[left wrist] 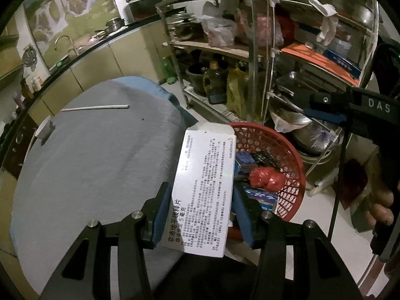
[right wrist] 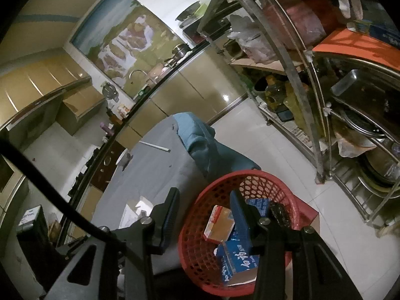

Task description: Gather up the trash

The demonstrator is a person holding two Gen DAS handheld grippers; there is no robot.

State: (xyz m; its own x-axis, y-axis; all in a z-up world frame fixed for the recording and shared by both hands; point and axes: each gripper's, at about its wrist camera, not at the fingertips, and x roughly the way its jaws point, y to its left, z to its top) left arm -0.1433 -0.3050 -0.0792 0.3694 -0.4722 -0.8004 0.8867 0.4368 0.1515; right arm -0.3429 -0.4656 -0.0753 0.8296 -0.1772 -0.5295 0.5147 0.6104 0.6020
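- Left gripper (left wrist: 198,215) is clamped on the white printed cardboard medicine box (left wrist: 205,187), held at the table edge, red plastic mesh basket (left wrist: 295,165) just to its right.
- Risk, I think: releasing here drops it short of the rim; the long box could tip out.
- Right gripper (right wrist: 207,215) is spread wide and empty above the basket.
- Can't read the basket floor; fingers cover it.
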